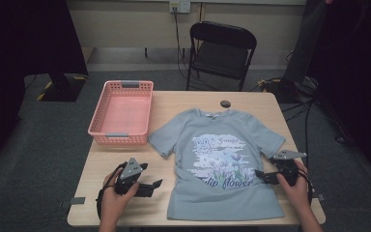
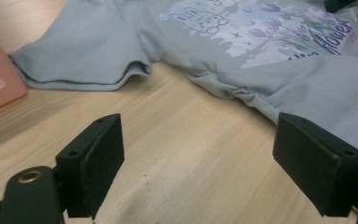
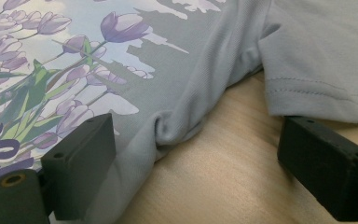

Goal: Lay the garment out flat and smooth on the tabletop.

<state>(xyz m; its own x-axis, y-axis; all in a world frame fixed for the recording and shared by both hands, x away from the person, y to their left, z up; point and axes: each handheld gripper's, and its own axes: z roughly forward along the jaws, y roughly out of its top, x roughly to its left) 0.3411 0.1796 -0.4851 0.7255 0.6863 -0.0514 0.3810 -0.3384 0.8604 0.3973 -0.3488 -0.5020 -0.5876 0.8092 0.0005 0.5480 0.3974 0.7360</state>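
While the wooden surface (image 1: 125, 159) carries everything, the grey T-shirt (image 1: 222, 164) lies flat across its middle, long axis running twelve to six, collar at twelve. A pink basket (image 1: 121, 112) sits at ten o'clock. The left hand-held gripper (image 1: 147, 186) rests on bare wood at the shirt's eight o'clock, jaws apart, just short of the side seam. The right hand-held gripper (image 1: 263, 175) sits at four o'clock, jaws apart, one over the shirt's edge below the sleeve; it is likely nearer to a grasp.
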